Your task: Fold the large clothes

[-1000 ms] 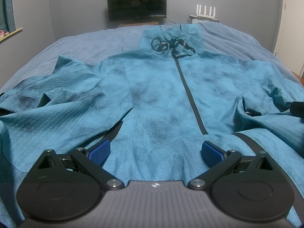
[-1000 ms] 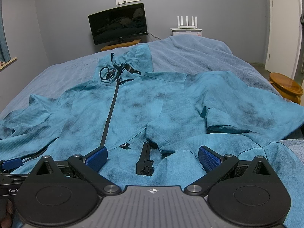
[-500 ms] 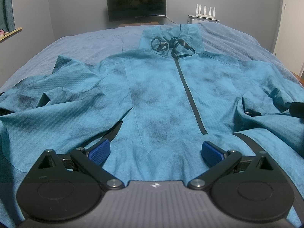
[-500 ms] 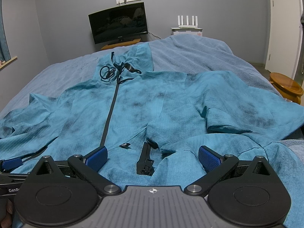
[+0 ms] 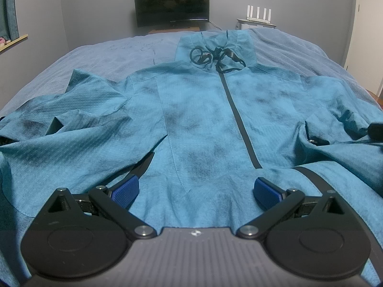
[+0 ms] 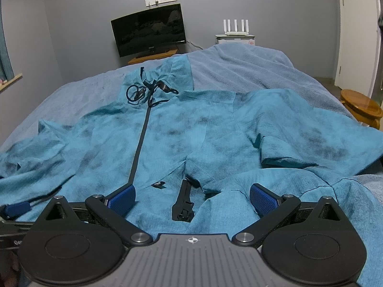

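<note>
While both grippers hover low at the near hem, a teal jacket (image 5: 205, 124) lies face up and spread across the bed (image 5: 100, 55), hood end pointing toward the far wall. Black zipper (image 5: 239, 124) runs down the middle of the front; a tangle of black drawcord (image 5: 215, 57) sits at the collar. Sleeves lie out to both sides, rumpled, dark blotchy patches all over the fabric.

Left gripper (image 5: 196, 191): jaws wide apart, blue pads (image 5: 125, 189) over the hem fabric left of the zipper, nothing between them. Contact with the cloth cannot be told.

Right gripper (image 6: 192, 197): jaws also spread wide, holding nothing, over the jacket's bottom edge to the right of the zipper. A black strap with a buckle (image 6: 183, 203) lies on the fabric between its pads. Right sleeve (image 6: 311, 143) is folded over itself and drapes toward the bed's edge. In the right wrist view, a blue pad of the left gripper shows at the far left edge, near the hem.

Background: dark monitor (image 6: 149, 33) on a low wooden stand against the grey wall, white router (image 6: 235, 27) with upright antennas on a small unit beside it, round wooden stool (image 6: 361, 105) by the bed's right side.
</note>
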Tool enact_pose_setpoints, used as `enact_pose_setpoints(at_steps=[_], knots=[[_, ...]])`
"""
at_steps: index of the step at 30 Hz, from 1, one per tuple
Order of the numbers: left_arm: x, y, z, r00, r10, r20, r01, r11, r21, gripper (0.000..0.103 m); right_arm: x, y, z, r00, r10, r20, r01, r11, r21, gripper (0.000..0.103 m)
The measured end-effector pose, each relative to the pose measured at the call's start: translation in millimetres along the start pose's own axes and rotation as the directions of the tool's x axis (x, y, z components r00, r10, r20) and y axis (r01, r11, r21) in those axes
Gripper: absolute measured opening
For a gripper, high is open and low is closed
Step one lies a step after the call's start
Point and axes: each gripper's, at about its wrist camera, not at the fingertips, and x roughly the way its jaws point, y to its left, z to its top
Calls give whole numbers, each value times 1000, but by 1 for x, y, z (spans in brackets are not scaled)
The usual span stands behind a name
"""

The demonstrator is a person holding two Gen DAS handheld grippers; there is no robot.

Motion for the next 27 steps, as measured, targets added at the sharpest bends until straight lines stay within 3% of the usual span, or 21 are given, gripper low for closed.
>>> enact_pose_setpoints(at_steps=[4,7,10,14,19,23,27], knots=[[5,-4,0,999,14,-43,-13,1000,28,103,-14,-9,10,999,33,24,-35,997,72,103],[10,-4,-2,998,15,-66,-13,999,30,103,-42,-26,23,987,90,130,-105,988,111,103],[13,-2,-1,997,3,-83,-3,1000,9,103,-64,-50,44,979,66,195,-93,987,135,103],[15,-3,1,996,10,-91,-8,1000,18,103,-74,-113,65,969,35,246,-103,957,270,103],[15,-4,3,996,12,-89,-10,1000,17,103,-62,-202,71,966,-148,213,34,886,462,103],[16,-4,3,996,10,-90,-9,1000,16,103,-42,-263,63,943,-315,104,203,797,568,103],[19,-4,5,995,0,-96,0,1000,5,103,-26,-318,48,921,-389,7,292,702,650,101]])
